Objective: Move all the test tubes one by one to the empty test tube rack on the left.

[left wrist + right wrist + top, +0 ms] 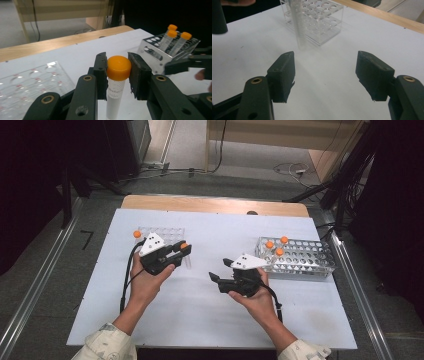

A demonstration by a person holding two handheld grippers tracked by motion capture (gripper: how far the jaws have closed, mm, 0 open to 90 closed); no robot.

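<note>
Clear upright tube (115, 96) with orange cap (119, 67), pinched at the cap, above the white tabletop.

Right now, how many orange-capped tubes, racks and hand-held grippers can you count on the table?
Orange-capped tubes: 5, namely 3 in the metal rack, 1 in the clear rack, 1 clamped in the left hand-held gripper
Racks: 2
Hand-held grippers: 2, the right hand-held gripper open
Total: 9

We hold the left gripper (181, 248) in our left hand (147, 280), its jaws pinched tight. Our right hand (255, 295) carries the right gripper (218, 277) pointing left, jaws spread wide with nothing between them. Both forearms reach forward.
</note>
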